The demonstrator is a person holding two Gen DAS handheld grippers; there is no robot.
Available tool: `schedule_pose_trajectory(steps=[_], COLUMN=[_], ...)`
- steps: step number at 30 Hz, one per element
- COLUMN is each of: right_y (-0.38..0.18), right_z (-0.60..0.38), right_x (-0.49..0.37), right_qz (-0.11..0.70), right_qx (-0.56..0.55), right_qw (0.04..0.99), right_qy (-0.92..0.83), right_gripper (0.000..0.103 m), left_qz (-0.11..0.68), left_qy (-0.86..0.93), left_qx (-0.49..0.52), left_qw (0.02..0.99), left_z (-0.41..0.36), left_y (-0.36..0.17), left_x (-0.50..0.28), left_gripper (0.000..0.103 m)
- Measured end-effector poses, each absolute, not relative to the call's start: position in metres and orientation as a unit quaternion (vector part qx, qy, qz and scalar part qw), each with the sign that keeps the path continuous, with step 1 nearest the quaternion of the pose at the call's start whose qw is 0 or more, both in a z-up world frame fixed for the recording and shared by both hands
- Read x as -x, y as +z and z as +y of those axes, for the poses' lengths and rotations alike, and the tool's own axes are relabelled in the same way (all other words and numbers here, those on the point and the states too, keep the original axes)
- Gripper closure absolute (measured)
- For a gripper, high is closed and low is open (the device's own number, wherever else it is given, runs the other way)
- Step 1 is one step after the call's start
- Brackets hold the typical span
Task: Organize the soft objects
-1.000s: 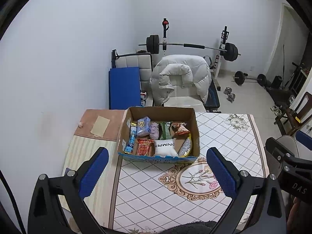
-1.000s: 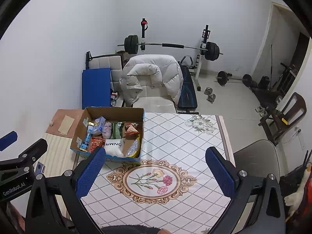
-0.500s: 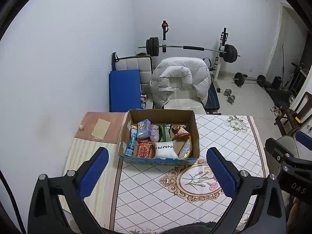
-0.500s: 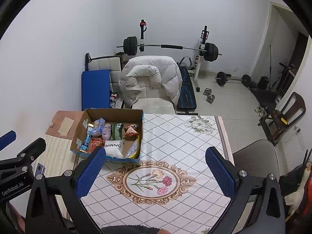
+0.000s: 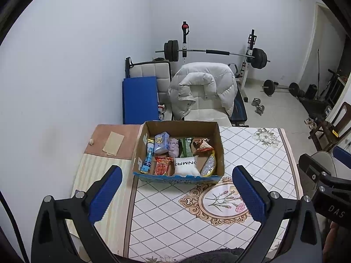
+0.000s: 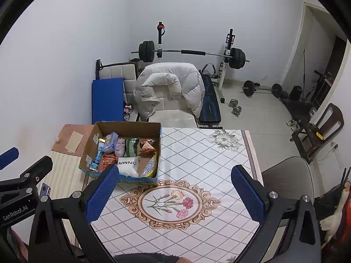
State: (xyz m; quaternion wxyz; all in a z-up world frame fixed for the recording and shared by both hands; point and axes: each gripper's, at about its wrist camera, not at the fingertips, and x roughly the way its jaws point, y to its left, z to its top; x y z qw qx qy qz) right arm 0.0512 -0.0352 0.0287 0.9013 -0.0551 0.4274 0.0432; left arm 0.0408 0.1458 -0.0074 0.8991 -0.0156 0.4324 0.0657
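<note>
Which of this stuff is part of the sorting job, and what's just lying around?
Job:
box
white pillow
purple cloth
snack packs
left tool, open
right tool, open

Lying about:
white jacket
barbell
blue mat
dumbbells
paper scrap

Left tool [image 5: 176, 191] spread wide; right tool [image 6: 175, 190] likewise.
</note>
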Motion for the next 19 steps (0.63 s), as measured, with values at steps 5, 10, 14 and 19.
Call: schedule_pose_trajectory(steps=[5,10,14,19], right_y=[0.0300,0.0290,0.0282,0.0285], right_z=[-0.0349,-0.0343,-0.0353,-0.0351], right_x=[-0.0513,-0.0491,-0.0481,-0.0482], right_qz=[0.429,0.430,0.430,0.429], right_qx=[0.052,0.051,0.049,0.047], right_qw=[0.901,0.901,0.901,0.902], right_qy=[0.036,0.034,0.034,0.032], right_gripper=[0.000,0.000,0.000,0.000], left_qz=[0.434,0.434,0.434,0.425], left_qy=[0.064,0.064,0.062,0.061], left_qx=[0.014,0.014,0.014,0.017], left_qw=[0.898,0.898,0.899,0.903], left_z=[0.1464,0.1468,0.1467,0.1515], left_y=[-0.0101,-0.0106,-0.0110,-0.0108], left_x=[-0.0390,-0.0389,-0.0380,-0.0378], left_gripper=[0.000,0.000,0.000,0.000])
